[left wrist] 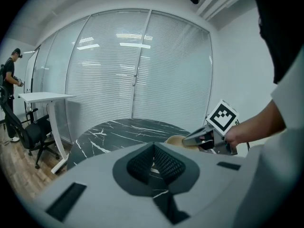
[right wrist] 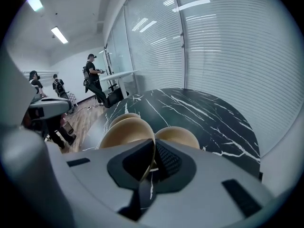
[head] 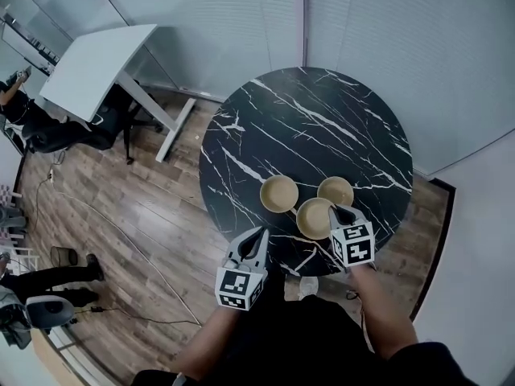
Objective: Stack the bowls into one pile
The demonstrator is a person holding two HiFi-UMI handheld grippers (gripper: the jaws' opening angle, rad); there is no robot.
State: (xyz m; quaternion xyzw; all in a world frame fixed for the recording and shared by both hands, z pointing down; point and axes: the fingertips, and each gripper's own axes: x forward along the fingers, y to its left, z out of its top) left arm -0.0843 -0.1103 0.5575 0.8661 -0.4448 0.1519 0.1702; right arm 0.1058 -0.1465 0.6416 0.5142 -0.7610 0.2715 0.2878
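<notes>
Three tan bowls are on or over a round black marble table (head: 306, 127). One bowl (head: 279, 193) rests at the left and another bowl (head: 335, 190) at the right. The third bowl (head: 313, 218) is tilted and lifted a little; my right gripper (head: 339, 213) is shut on its near rim. In the right gripper view this held bowl (right wrist: 127, 132) rises from between the jaws of the right gripper (right wrist: 151, 160), with the other two behind it. My left gripper (head: 256, 241) hangs at the table's front edge, shut on nothing. The left gripper (left wrist: 153, 161) faces across the table.
A white desk (head: 96, 67) and a black office chair (head: 76, 135) stand on the wooden floor to the left. A glass wall with blinds (head: 362, 22) runs behind the table. People (right wrist: 92, 77) stand far off by the desk. A cable (head: 121, 240) lies on the floor.
</notes>
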